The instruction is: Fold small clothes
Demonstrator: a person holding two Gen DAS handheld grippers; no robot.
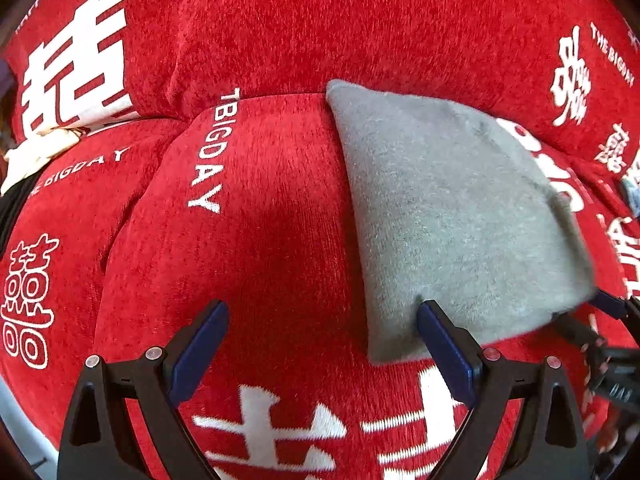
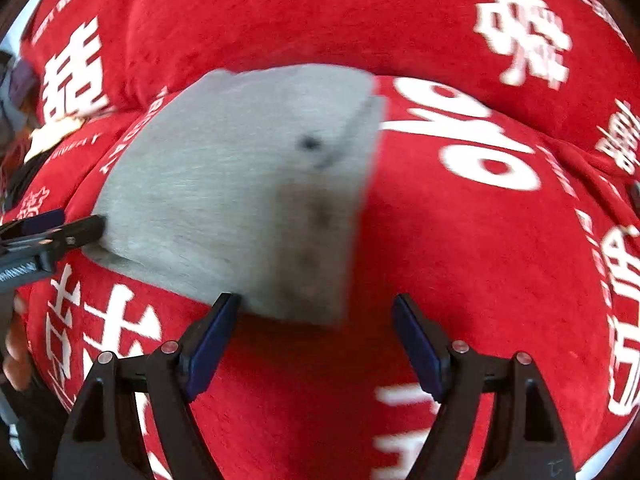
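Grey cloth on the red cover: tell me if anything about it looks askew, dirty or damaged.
The grey cloth lies folded at a slant on the red cover. The right wrist view shows dark smudges on it, one near the far flap; that view is blurred, so stain or shadow is unclear. No tear shows. Both the left hand-held gripper and the right hand-held gripper are open.

Both tongs were spread wide: left tongs point(image 1: 322, 344) and right tongs point(image 2: 316, 336) gripped nothing, hovering side by side.
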